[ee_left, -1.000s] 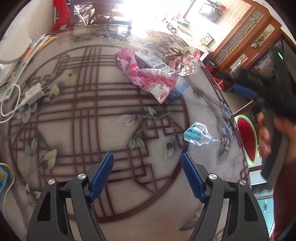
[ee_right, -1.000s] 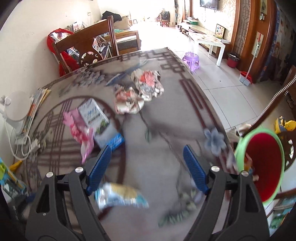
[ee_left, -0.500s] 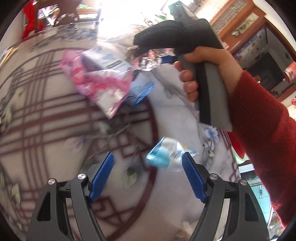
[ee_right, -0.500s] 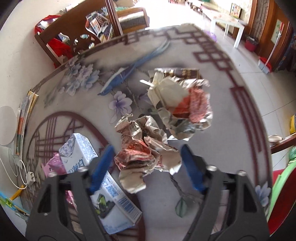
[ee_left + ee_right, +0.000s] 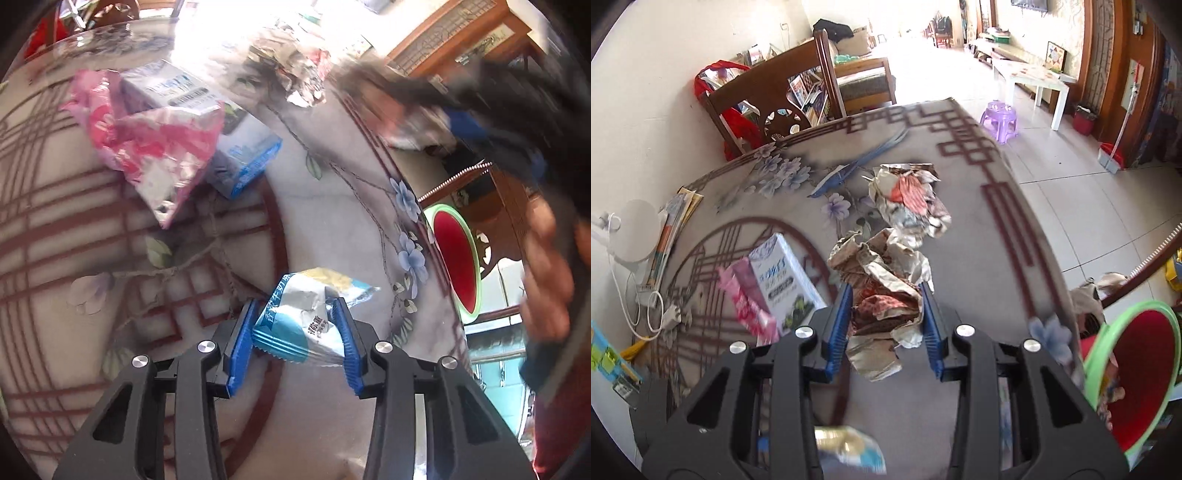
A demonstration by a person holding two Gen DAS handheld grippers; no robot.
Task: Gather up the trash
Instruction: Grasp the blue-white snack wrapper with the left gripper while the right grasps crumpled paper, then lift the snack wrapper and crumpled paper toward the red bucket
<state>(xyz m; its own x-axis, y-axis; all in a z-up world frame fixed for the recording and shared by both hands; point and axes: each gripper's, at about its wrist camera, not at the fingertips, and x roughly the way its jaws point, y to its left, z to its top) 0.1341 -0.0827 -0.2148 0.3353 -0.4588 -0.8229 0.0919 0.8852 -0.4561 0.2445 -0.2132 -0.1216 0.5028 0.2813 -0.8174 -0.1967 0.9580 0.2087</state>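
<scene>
A: What does the left gripper (image 5: pixel 293 332) have?
B: Its fingers have just been closing, and now press both sides of a blue and silver snack wrapper (image 5: pixel 308 317) low on the surface (image 5: pixel 332 206).
A: And the right gripper (image 5: pixel 886 319)?
B: Its fingers have just closed too, clamped narrow on a crumpled paper wad (image 5: pixel 882 291), which bulges above and below the blue pads.
A: What lies beyond?
B: In the right wrist view, at ten o'clock from the wad, a white and blue carton (image 5: pixel 785 280) lies with a pink plastic bag (image 5: pixel 748 306) beside it. At twelve o'clock, farther out, sits a second crumpled paper ball (image 5: pixel 908 201).
A: The bin?
B: A red bin with a green rim (image 5: pixel 1137 376) stands off the surface's edge at four o'clock.
</scene>
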